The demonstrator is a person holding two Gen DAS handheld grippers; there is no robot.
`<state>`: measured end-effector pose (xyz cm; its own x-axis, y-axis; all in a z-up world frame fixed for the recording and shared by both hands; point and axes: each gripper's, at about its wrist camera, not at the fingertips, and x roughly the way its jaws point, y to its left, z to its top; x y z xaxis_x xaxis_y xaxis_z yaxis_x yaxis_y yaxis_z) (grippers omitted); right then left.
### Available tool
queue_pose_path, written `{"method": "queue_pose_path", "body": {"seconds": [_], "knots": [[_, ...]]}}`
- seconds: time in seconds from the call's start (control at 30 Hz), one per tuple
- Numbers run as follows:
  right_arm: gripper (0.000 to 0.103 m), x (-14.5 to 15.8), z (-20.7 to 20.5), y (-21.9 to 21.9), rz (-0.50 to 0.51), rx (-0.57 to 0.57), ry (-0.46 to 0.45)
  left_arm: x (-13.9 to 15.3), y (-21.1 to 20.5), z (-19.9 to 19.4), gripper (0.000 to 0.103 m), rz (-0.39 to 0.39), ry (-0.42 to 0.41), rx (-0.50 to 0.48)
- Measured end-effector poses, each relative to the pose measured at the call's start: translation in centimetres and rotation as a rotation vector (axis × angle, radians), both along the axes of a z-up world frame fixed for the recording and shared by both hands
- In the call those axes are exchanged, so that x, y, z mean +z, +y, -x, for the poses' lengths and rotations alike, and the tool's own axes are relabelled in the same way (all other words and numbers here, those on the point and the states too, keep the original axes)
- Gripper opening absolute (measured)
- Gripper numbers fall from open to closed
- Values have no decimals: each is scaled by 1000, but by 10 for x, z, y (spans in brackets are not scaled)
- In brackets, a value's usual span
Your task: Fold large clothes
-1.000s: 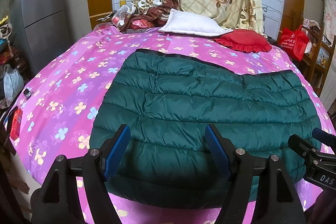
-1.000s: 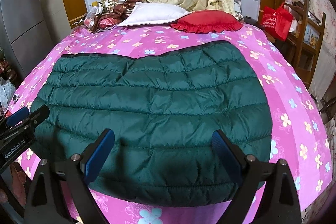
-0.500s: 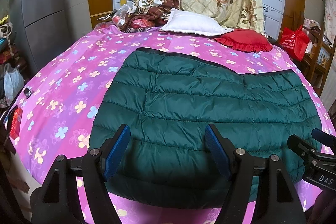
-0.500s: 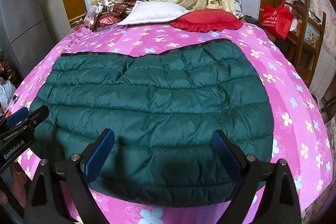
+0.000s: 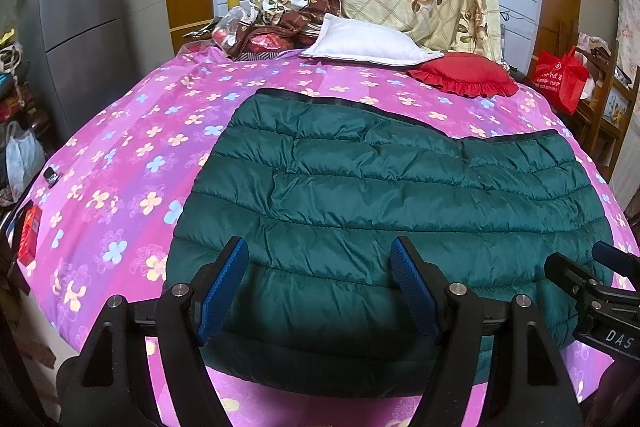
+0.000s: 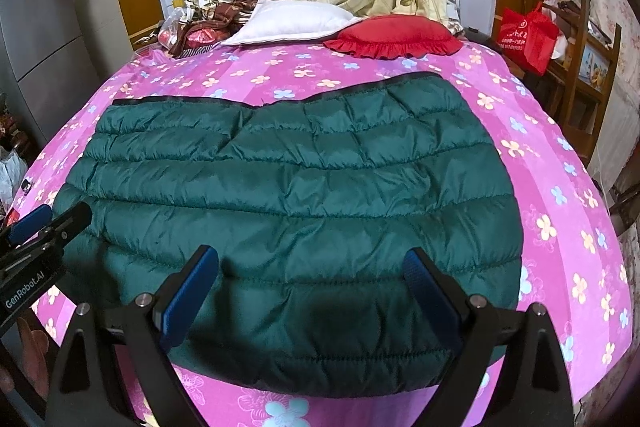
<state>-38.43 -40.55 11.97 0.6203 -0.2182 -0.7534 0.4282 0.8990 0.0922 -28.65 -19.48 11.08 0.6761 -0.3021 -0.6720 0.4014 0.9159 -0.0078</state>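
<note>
Green jacket [image 5: 384, 211]: quilted, slightly glossy synthetic cloth, puffy, stitched in rows. Bed sheet [image 5: 120, 187]: smooth printed cloth, matt. Left tongs [image 5: 320, 291]: matt black plastic, ribbed blue pads [image 5: 224, 283], shiny metal screws. Red cushion [image 6: 394, 35]: ruffled cloth. Fridge [image 5: 84, 19]: smooth grey metal.

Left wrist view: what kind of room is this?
Most likely a lived-in bedroom. A green puffer jacket lies spread on a bed with a pink floral sheet; a white pillow and a red ruffled cushion sit at the far end. A grey fridge stands alongside.
</note>
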Motion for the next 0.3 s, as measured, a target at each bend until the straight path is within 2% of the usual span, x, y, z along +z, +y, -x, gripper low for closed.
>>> {"method": "queue_pose_path", "body": {"seconds": [0.3], "knots": [[96,3,0,-3,-14,3,-3,2,0,-1,56,16,-6,-18]]}}
